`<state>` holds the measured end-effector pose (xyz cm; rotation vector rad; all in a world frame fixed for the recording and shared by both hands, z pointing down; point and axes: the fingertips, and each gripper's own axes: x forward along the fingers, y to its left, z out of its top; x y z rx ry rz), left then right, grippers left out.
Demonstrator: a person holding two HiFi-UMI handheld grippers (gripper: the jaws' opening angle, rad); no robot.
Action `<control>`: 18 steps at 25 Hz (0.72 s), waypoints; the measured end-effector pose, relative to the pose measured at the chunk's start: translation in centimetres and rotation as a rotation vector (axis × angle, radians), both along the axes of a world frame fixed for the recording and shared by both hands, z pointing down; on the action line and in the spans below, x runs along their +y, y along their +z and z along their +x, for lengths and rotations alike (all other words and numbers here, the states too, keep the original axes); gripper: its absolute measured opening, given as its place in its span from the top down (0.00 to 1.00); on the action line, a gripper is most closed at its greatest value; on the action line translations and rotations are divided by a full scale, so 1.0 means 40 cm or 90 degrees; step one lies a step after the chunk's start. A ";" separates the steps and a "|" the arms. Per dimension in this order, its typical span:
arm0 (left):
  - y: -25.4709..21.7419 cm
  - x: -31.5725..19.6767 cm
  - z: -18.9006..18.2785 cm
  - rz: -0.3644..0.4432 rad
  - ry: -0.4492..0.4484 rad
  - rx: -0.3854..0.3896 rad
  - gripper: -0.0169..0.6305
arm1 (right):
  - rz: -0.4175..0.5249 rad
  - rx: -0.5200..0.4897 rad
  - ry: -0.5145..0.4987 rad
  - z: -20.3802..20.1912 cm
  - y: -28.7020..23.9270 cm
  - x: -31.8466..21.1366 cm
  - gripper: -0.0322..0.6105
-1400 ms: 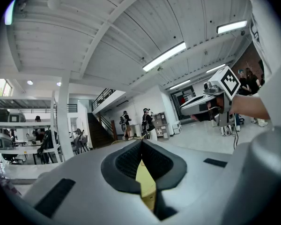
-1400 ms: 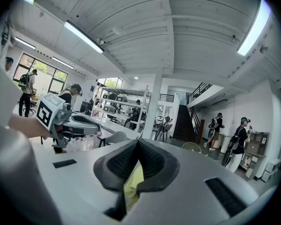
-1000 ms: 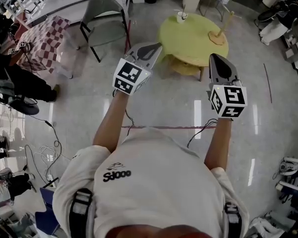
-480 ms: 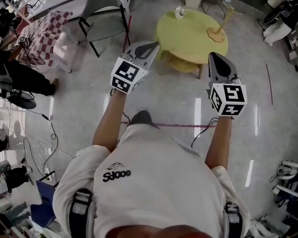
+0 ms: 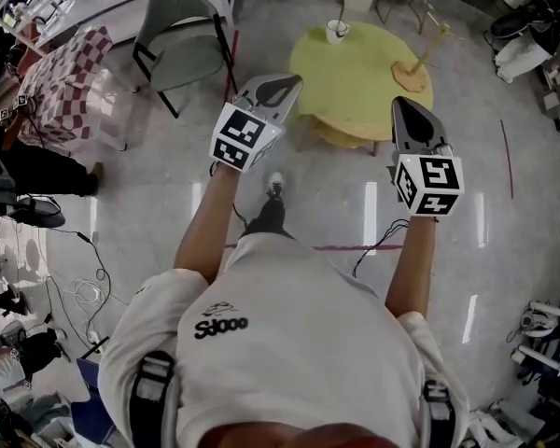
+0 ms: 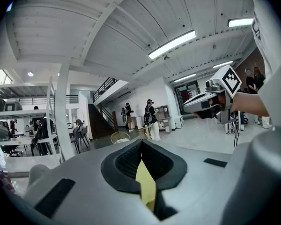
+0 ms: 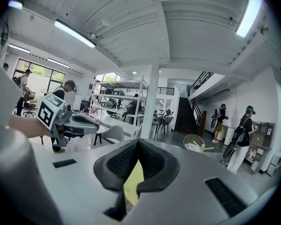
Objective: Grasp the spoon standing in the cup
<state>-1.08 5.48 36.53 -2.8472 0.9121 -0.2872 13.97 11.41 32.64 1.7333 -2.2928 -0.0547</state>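
The left claw [image 5: 278,84] and right claw [image 5: 406,108] are both closed tight, up in the air. The spoon [image 5: 341,20] stands in the cup [image 5: 335,34] on the yellow counter's [image 5: 364,77] far side, well apart.

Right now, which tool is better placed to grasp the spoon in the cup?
Left, probably: the white cup stands far left on the round yellow table, nearer the left tool than the right tool.
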 end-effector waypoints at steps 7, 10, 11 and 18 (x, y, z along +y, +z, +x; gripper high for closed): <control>-0.007 -0.279 0.028 -0.007 0.035 -0.013 0.93 | -0.013 -0.018 0.034 0.011 -0.009 -0.277 0.92; -0.003 -0.383 0.030 -0.012 0.045 -0.014 0.93 | -0.022 -0.020 0.044 0.008 -0.004 -0.380 0.92; -0.001 -0.416 0.029 -0.015 0.047 -0.014 0.93 | -0.025 -0.020 0.048 0.008 -0.004 -0.412 0.91; 0.024 -0.620 0.025 -0.040 0.063 -0.006 0.93 | -0.042 -0.034 0.080 0.022 0.009 -0.615 0.92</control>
